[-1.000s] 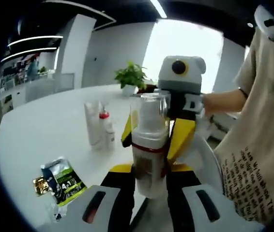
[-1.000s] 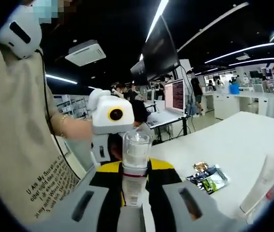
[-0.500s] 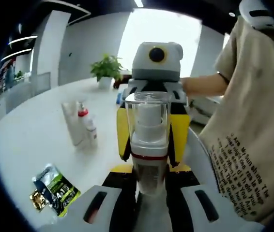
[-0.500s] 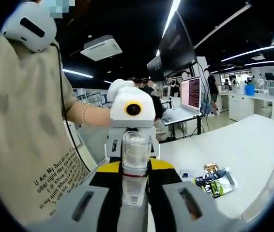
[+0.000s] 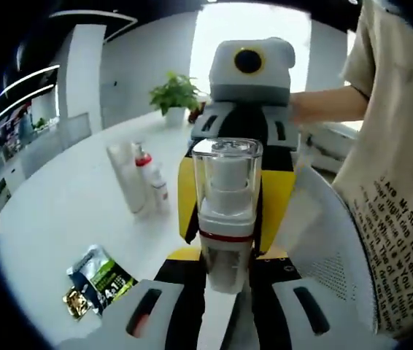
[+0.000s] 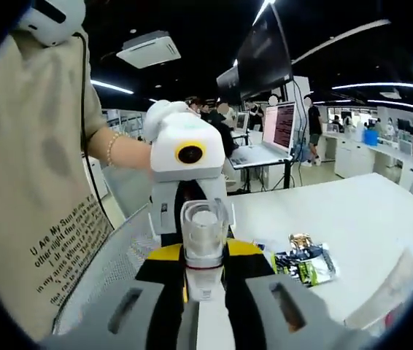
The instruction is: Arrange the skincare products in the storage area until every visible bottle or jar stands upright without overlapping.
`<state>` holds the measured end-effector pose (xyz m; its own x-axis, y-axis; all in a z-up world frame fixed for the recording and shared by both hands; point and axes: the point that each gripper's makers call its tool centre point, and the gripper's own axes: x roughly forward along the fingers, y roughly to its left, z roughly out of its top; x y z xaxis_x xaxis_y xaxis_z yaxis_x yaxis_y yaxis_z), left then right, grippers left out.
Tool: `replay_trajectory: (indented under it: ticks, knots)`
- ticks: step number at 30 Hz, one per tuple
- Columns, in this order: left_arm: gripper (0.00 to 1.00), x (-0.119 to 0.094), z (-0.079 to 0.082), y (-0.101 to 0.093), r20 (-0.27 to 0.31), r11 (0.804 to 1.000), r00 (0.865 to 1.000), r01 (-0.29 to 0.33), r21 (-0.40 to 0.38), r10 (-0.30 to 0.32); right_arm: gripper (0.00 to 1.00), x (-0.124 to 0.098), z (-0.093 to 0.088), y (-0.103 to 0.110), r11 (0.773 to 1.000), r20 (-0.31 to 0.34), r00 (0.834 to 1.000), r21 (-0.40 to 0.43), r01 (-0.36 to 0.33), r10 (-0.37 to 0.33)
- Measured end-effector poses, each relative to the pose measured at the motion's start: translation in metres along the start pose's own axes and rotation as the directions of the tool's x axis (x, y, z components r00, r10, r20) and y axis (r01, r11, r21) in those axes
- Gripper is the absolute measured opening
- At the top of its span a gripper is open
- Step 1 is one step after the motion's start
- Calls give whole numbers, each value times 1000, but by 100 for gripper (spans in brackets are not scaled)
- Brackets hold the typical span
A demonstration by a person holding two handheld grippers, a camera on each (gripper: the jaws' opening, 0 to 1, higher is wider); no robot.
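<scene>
Between the left gripper (image 5: 225, 292) jaws, closed on its base, a clear-capped pump bottle (image 5: 226, 211) stands upright above the white table (image 5: 68, 211). At 9 o'clock, open tabletop surrounds a tube (image 5: 126, 179) and small bottle (image 5: 155, 182); a sachet (image 5: 101, 281) lies at 7, shifted right since earlier. From the right gripper (image 6: 203, 295), jaws clamp the same bottle (image 6: 203, 244); bare table (image 6: 367, 219) spreads at 3 o'clock.

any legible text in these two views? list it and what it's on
"U Are My Sunshine..." in dark print, partly readable, on the person's beige T-shirt; the lines below it are too small to read.
Same shirt print in the left gripper view: curved and blurred, unreadable.
Green and black foil sachet on the white table: print too small.
Lit laptop screen: blurred, unreadable.
</scene>
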<state>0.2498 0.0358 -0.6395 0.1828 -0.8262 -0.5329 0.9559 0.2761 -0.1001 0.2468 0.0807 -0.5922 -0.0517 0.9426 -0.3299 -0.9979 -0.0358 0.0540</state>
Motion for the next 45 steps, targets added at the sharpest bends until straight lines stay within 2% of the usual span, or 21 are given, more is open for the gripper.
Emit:
replay_trajectory:
  ticks: [6,13,17,23,25,37,43,45]
  knots:
    - [18,10,-10,7,-2,1000,1000,-11,13,11,19,0,-16,-7,1000,-35,999,2,17,-17]
    - [19,25,-25,22,-16,995,998,-65,76,67,20,6,-40,-19,998,-127,991,-53,45,-52]
    - [19,34,-36,27,-21,994,996,-80,72,82,20,11,-53,-22,996,-192,980,-78,39,-53]
    - [19,48,-56,30,-71,994,994,-74,74,79,19,21,-78,-23,994,-306,950,-106,29,-60]
    - [19,52,-63,31,-80,995,994,-68,77,75,19,23,-86,-25,995,-323,944,-100,31,-62]
    - [19,71,-82,37,-109,994,992,-46,101,57,19,27,-111,-31,993,-393,916,-116,37,-80]
    - [19,75,-89,35,-134,994,990,-36,105,50,19,27,-119,-30,994,-396,915,-108,33,-74]
    - [19,74,-88,36,-126,994,991,-36,104,49,19,25,-117,-31,994,-389,918,-105,37,-75]
